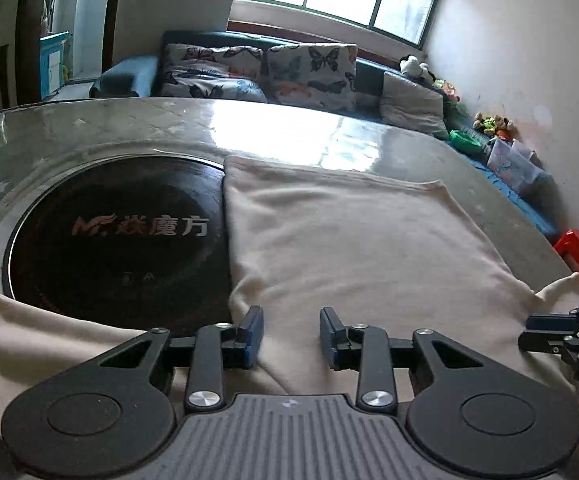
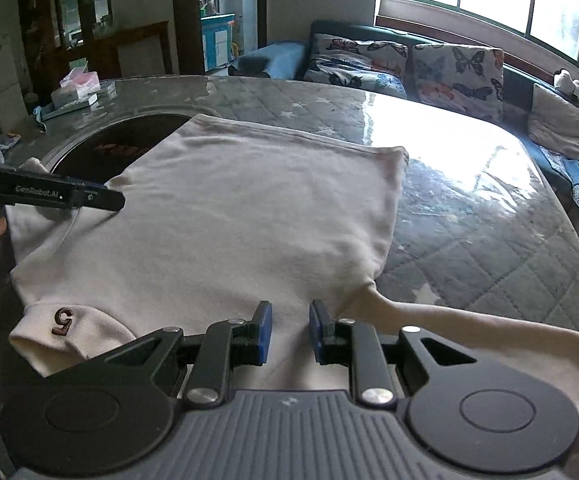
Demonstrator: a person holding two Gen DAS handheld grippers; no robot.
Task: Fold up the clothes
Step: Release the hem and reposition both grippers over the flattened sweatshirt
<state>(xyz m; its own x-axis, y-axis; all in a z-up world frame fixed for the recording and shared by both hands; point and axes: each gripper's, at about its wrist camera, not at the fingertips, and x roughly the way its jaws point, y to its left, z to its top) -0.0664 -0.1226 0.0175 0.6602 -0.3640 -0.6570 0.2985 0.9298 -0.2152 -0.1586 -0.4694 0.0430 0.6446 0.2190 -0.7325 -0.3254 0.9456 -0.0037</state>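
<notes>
A cream long-sleeved shirt [image 1: 353, 232] lies flat on the table, body spread out, also in the right wrist view [image 2: 229, 216]. One sleeve [image 2: 469, 320] runs out to the right; a cuff with a brown "5" patch [image 2: 63, 321] lies at the near left. My left gripper [image 1: 291, 334] is open just above the shirt's near edge, nothing between its blue pads. It shows from the side in the right wrist view [image 2: 105, 198] over the shirt's left shoulder. My right gripper [image 2: 290, 332] is open above the near edge; it shows at the left wrist view's right edge [image 1: 561, 336].
The table [image 2: 489, 240] has a glossy quilted cover and a round black cooktop inset [image 1: 121, 236] partly under the shirt. Boxes and tissues [image 2: 75, 88] sit at its far left. A sofa with butterfly cushions [image 1: 309, 72] stands behind; a red object [image 1: 577, 252] is beyond the right edge.
</notes>
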